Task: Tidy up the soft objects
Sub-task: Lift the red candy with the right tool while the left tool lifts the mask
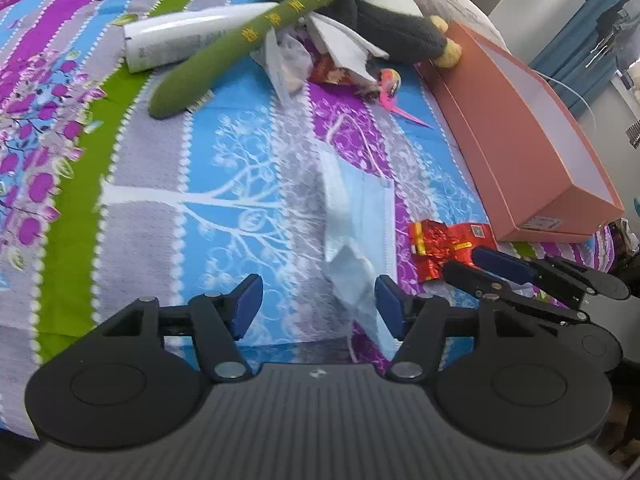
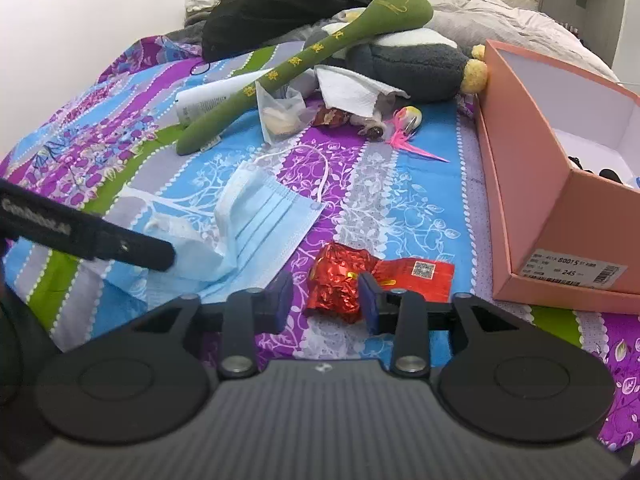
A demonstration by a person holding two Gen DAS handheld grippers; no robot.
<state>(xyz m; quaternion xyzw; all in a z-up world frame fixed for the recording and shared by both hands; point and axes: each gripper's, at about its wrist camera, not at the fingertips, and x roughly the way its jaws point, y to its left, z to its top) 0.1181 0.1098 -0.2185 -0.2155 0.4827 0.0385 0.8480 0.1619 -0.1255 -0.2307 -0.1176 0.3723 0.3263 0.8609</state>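
Note:
A light blue face mask [image 1: 360, 216] [image 2: 264, 220] lies crumpled on the patterned bedspread [image 1: 224, 184]. My left gripper [image 1: 319, 306] is open over its near end; a fold of the mask lies between the fingers beside the right pad, unpinched. One left finger [image 2: 132, 248] shows over the mask in the right wrist view. A red foil wrapper [image 2: 340, 280] [image 1: 444, 244] sits between the fingers of my right gripper [image 2: 324, 302] [image 1: 482, 268], which is open, with a gap at its left pad.
A pink shoebox [image 2: 532, 184] [image 1: 520, 120] stands open on the right with dark items inside. Farther back lie a green plush stick [image 2: 304, 60], a grey penguin plush [image 2: 412, 64], a white tube [image 2: 208, 100], a plastic bag [image 2: 280, 112], tissue [image 2: 352, 88] and a pink feather toy [image 2: 408, 128].

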